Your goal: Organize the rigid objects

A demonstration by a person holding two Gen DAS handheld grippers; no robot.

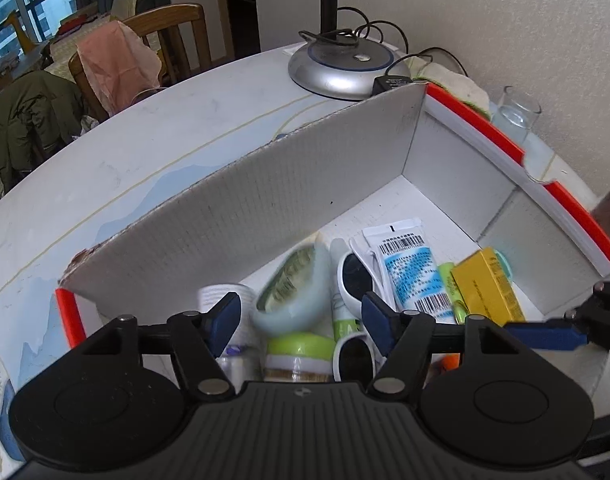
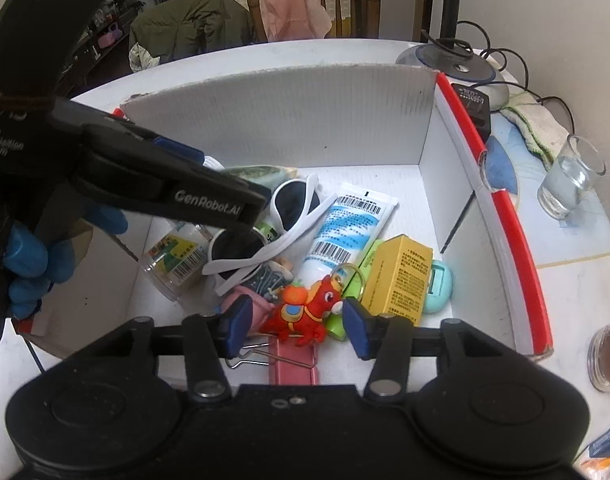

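Observation:
A white cardboard box with a red rim (image 1: pixel 477 116) (image 2: pixel 505 216) holds several items. My left gripper (image 1: pixel 301 314) hangs open over it, and a pale green round container (image 1: pixel 293 292) lies tilted and blurred between its blue pads without touching them. White sunglasses (image 1: pixel 357 280) (image 2: pixel 289 208), a white-blue tube (image 1: pixel 413 268) (image 2: pixel 345 224) and a yellow carton (image 1: pixel 485 288) (image 2: pixel 401 280) lie beside it. My right gripper (image 2: pixel 297 324) is open low in the box. A red toy horse keychain (image 2: pixel 305 312) lies between its pads, clear of both.
A pink binder clip (image 2: pixel 293 364) and a clear labelled jar (image 2: pixel 177 256) lie in the box. A blue-gloved hand (image 2: pixel 29 256) carries the left gripper. A lamp base (image 1: pixel 337 68), a water glass (image 2: pixel 569 184), a cloth and cables crowd the table's far right. Chairs stand beyond.

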